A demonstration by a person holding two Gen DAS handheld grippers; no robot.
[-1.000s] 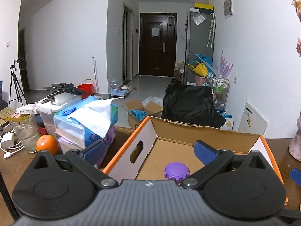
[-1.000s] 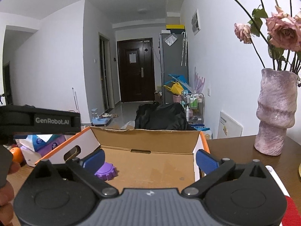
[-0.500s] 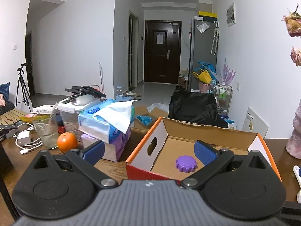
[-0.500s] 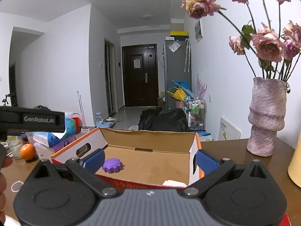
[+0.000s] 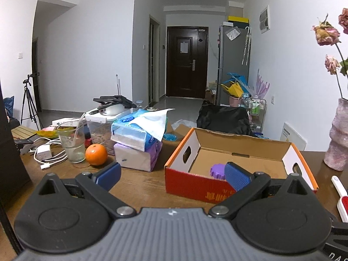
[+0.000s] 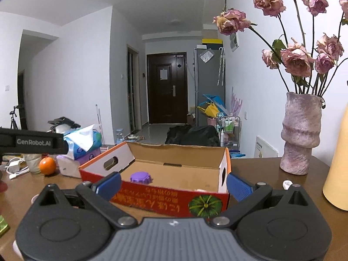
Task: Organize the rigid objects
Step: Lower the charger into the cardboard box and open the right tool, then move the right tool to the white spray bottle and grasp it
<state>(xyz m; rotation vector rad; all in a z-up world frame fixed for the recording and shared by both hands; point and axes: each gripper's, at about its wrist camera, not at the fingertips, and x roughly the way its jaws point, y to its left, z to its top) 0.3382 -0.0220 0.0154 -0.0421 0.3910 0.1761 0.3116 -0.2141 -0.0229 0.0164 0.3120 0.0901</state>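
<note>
Box (image 6: pixel 174 163) holds one purple cap (image 6: pixel 141 177); both grippers (image 5: pixel 173 175) (image 6: pixel 174 183), wide and empty, should pick the next thing slowly.

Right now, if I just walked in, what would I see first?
Probably the open cardboard box in the middle of the table, with a purple gear-shaped cap lying inside it. To its right stands a pink vase of dried roses, and to its left a bright orange beside stacked tissue packs.
</note>
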